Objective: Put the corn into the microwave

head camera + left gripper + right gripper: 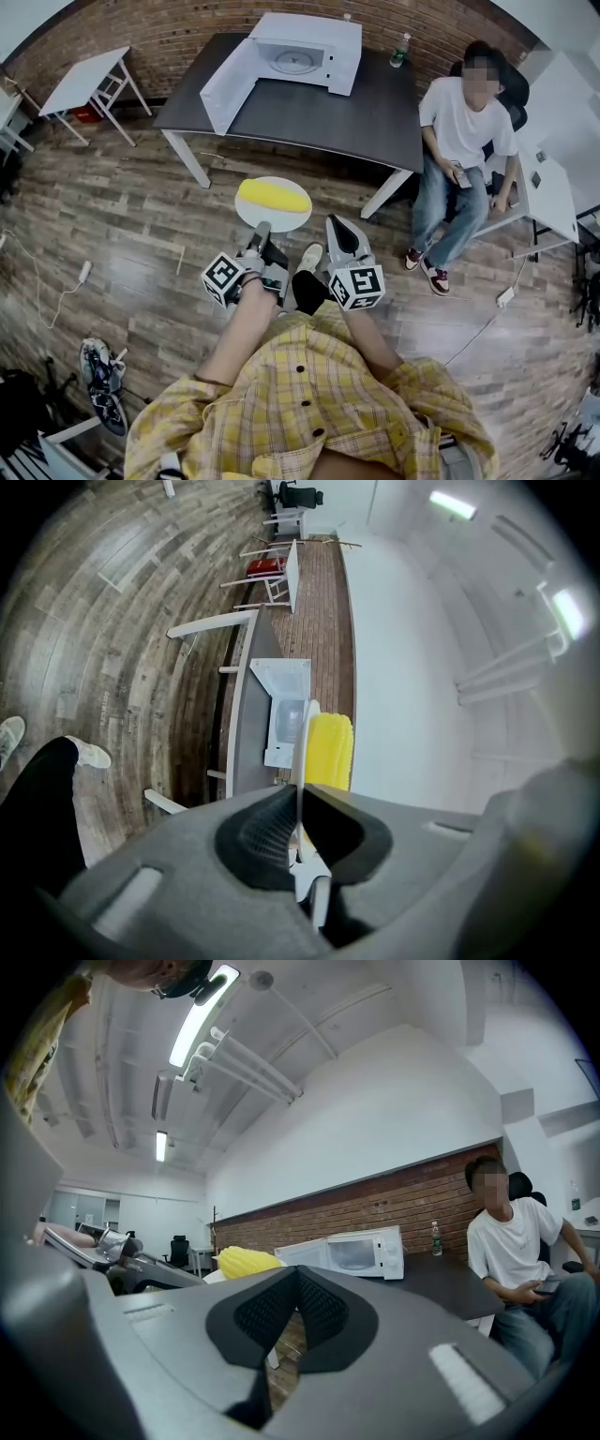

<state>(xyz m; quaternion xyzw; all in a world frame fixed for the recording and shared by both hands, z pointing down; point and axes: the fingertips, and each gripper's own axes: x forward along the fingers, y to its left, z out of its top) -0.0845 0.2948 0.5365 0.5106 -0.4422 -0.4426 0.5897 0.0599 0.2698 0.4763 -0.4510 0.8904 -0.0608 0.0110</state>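
A yellow corn cob point(272, 197) lies on a round white plate point(287, 217) held out over the wooden floor. My left gripper point(262, 231) is shut on the plate's near rim. In the left gripper view the plate point(301, 747) runs edge-on between the pads, with the corn point(330, 750) on its right side. My right gripper point(339, 229) hangs beside the plate, shut and with nothing in it point(298, 1279). The white microwave point(305, 52) stands on the dark table point(328, 117) ahead, its door point(228, 86) swung wide open. It also shows in both gripper views, microwave point(286, 719) and microwave point(352, 1252).
A person point(464, 141) sits on a chair at the table's right end, legs stretched toward the floor. A bottle point(400, 50) stands at the table's back right. A small white table point(89, 80) is at far left; cables and shoes lie on the floor.
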